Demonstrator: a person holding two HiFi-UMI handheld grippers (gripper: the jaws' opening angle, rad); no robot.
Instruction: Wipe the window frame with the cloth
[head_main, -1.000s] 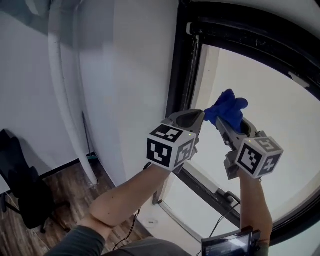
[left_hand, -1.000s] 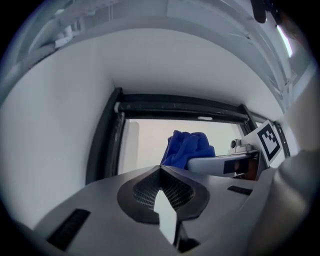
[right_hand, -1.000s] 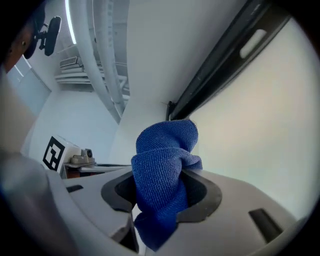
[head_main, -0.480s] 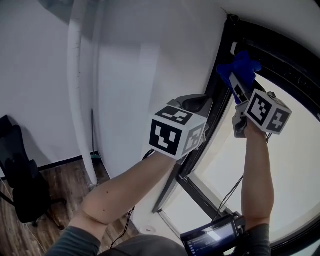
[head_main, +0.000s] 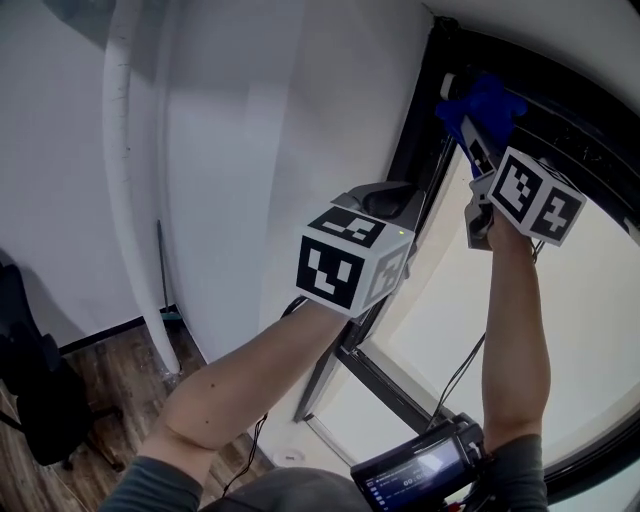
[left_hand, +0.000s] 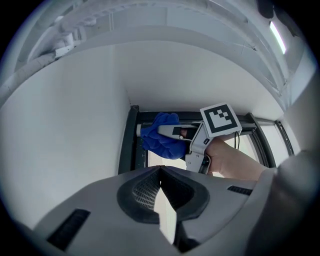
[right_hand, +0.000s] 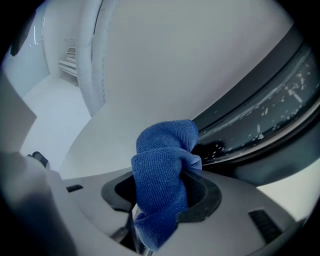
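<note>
A bunched blue cloth (head_main: 486, 103) (right_hand: 162, 182) (left_hand: 162, 136) is clamped in my right gripper (head_main: 478, 128), which is raised to the upper left corner of the black window frame (head_main: 415, 140). The cloth touches the frame's top rail (right_hand: 260, 115) near that corner. My left gripper (head_main: 392, 205) sits lower, next to the frame's left upright, shut with nothing between its jaws (left_hand: 162, 200). In the left gripper view the frame's left upright (left_hand: 127, 145) and the right gripper (left_hand: 172, 131) with the cloth show above the jaws.
A white wall (head_main: 280, 130) lies left of the frame, with a white vertical pipe (head_main: 125, 190). A cable (head_main: 460, 375) hangs by the pale window pane (head_main: 590, 330). A dark chair (head_main: 35, 390) stands on the wood floor at the lower left. A device with a screen (head_main: 415, 470) sits at my waist.
My right gripper has lifted the blue cloth from in front of the pane up to the frame's upper left corner. The left gripper stayed about where it was.
</note>
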